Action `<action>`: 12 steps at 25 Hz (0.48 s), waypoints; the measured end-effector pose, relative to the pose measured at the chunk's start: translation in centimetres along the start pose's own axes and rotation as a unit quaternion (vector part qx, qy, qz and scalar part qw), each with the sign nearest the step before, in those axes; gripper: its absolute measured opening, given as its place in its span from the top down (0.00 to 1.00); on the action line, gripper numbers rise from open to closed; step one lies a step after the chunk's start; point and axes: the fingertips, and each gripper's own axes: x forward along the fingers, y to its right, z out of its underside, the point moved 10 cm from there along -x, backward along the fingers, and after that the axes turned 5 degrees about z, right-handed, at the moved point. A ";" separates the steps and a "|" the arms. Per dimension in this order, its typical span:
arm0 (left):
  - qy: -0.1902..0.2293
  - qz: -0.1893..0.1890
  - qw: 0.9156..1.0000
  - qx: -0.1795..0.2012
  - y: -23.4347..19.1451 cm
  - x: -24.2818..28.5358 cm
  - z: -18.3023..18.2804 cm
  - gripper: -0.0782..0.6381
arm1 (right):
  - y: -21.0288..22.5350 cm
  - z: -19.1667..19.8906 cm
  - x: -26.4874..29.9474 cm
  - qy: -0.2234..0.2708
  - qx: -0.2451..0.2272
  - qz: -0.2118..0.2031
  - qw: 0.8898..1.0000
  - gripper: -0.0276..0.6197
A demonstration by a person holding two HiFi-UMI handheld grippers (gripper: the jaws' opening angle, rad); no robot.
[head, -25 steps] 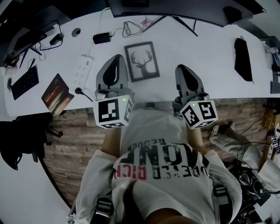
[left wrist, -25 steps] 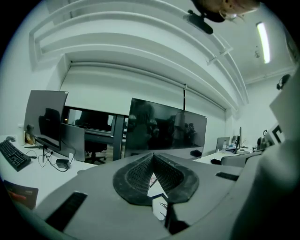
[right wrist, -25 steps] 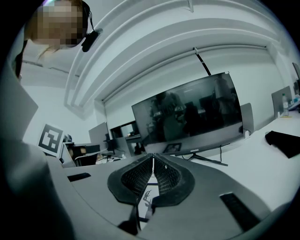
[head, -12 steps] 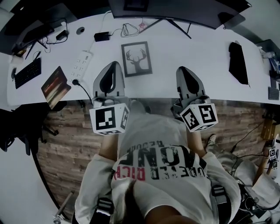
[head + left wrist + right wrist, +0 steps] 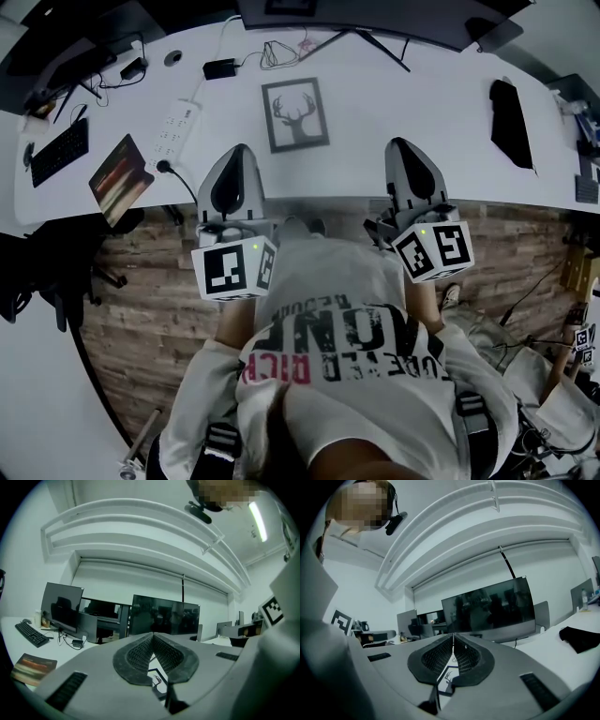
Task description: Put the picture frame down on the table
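Observation:
The picture frame (image 5: 296, 113), dark-edged with a deer-head print, lies flat on the white table (image 5: 375, 103), with nothing touching it. My left gripper (image 5: 240, 150) hovers over the table's front edge, below and left of the frame, its jaws shut and empty. Level with it, my right gripper (image 5: 401, 142) stands below and right of the frame, jaws also shut with nothing between them. In the left gripper view the pads meet at the tip (image 5: 152, 634), and a bit of the frame (image 5: 157, 677) shows beneath them. The right gripper view shows the frame (image 5: 446, 676) the same way.
A white power strip (image 5: 178, 127), a keyboard (image 5: 58, 150) and a book (image 5: 119, 178) lie at the left. Cables (image 5: 277, 54) and an adapter (image 5: 220, 67) sit behind the frame, below a monitor (image 5: 375, 14). A black object (image 5: 511, 112) lies at the right.
Both grippers have drawn back from beside the frame toward the table's front edge. The frame has stayed flat on the table.

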 end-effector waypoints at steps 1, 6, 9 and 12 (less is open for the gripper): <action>0.000 0.003 1.000 0.001 -0.3 0.0 -0.1 0.89 | -0.3 -0.1 0.0 0.001 -0.001 0.002 1.000 0.95; -0.003 0.022 1.000 -0.001 -1.6 -0.1 -0.7 0.89 | -1.6 -0.6 0.6 0.003 -0.004 0.017 1.000 0.95; -0.010 0.036 0.999 -0.006 -2.1 0.0 -0.7 0.89 | -2.5 -1.0 0.8 0.007 -0.004 0.022 1.000 0.95; -0.010 0.048 0.999 -0.009 -2.2 0.4 -0.9 0.89 | -3.3 -1.4 1.1 0.013 -0.004 0.020 1.000 0.95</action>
